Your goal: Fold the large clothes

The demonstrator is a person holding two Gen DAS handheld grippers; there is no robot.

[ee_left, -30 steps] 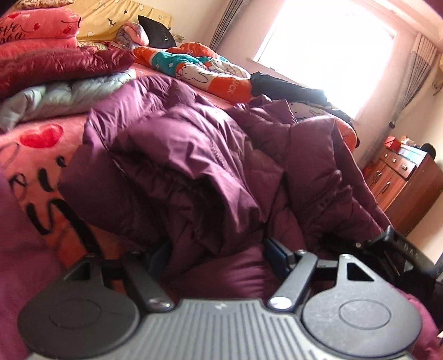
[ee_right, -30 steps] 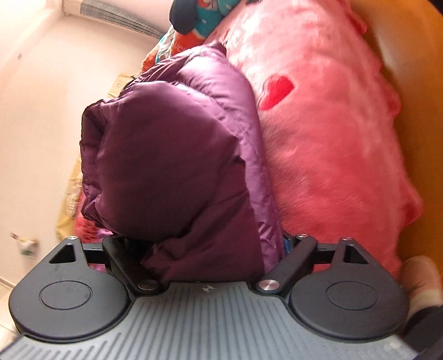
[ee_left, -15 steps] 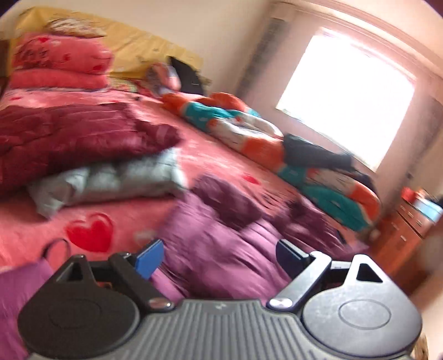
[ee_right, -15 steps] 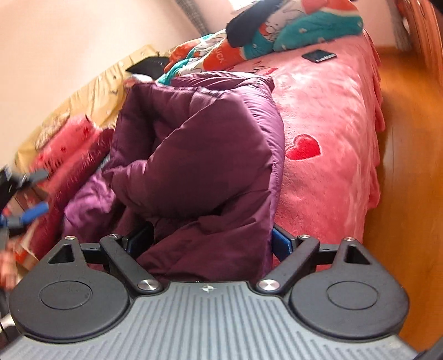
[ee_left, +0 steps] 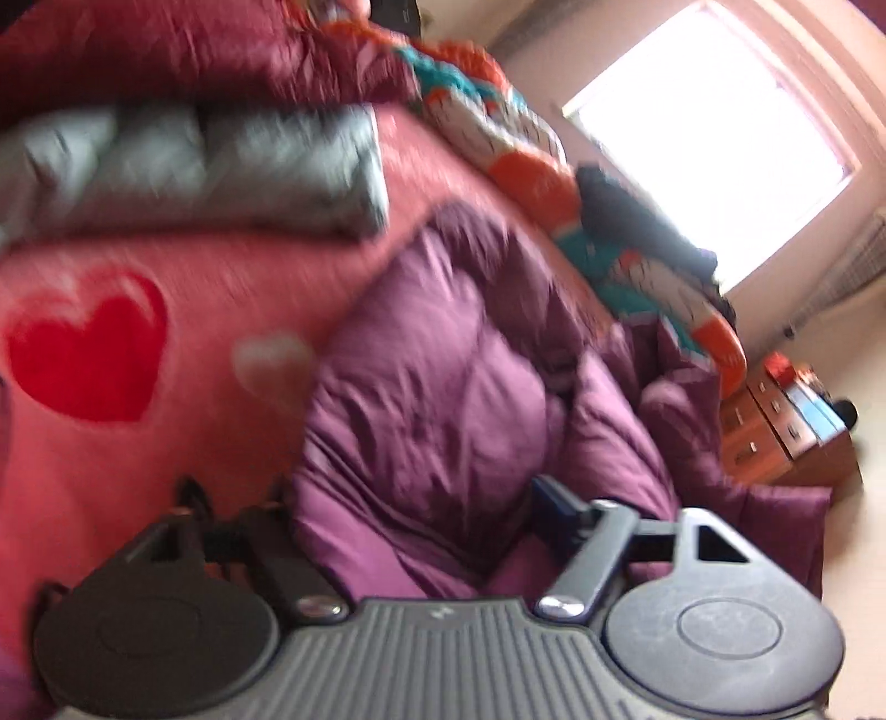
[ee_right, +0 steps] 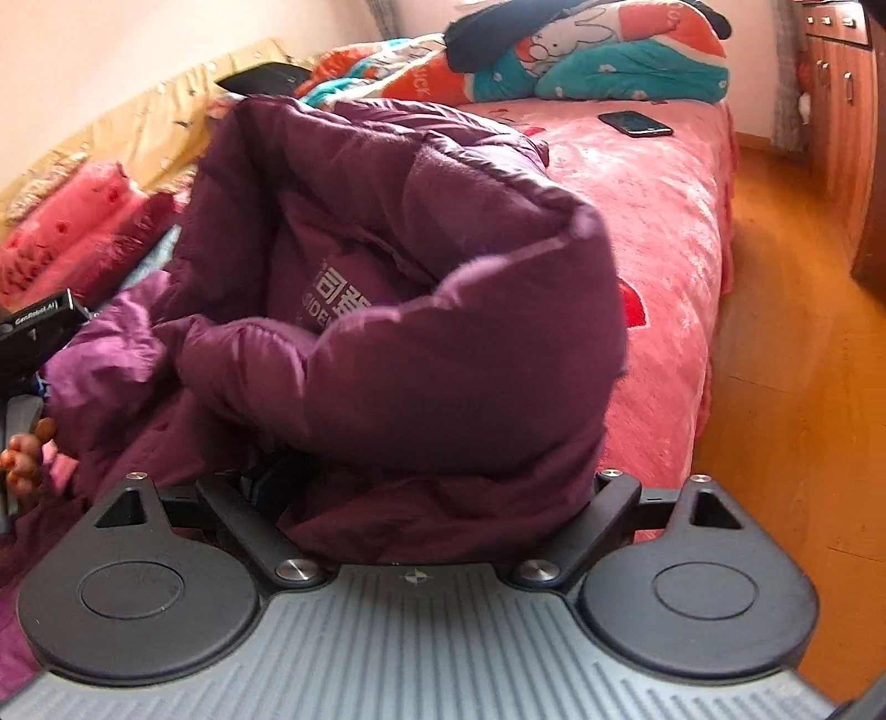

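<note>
A large purple padded coat [ee_left: 465,387] lies bunched on the pink bed cover [ee_left: 138,454]. In the right wrist view the coat [ee_right: 443,360] bulges up between the arms of my right gripper [ee_right: 432,487], which is shut on a thick fold of it; the fingertips are hidden by the cloth. My left gripper [ee_left: 410,498] sits at the coat's near edge with padded cloth between its fingers; the view is blurred and I cannot tell its hold. The left gripper's body [ee_right: 33,332] shows at the left edge of the right wrist view.
Folded grey [ee_left: 221,166] and dark red quilts [ee_left: 194,50] lie at the bed's head. A cartoon-print quilt [ee_right: 581,61] lies along the far side. A phone [ee_right: 637,123] lies on the bed. A wooden dresser [ee_left: 786,437] stands by the bed, on a wooden floor [ee_right: 803,360].
The left gripper let go of the coat, swung up over the bed and has come back down onto the coat's edge. The right gripper turned upright, still holding its fold.
</note>
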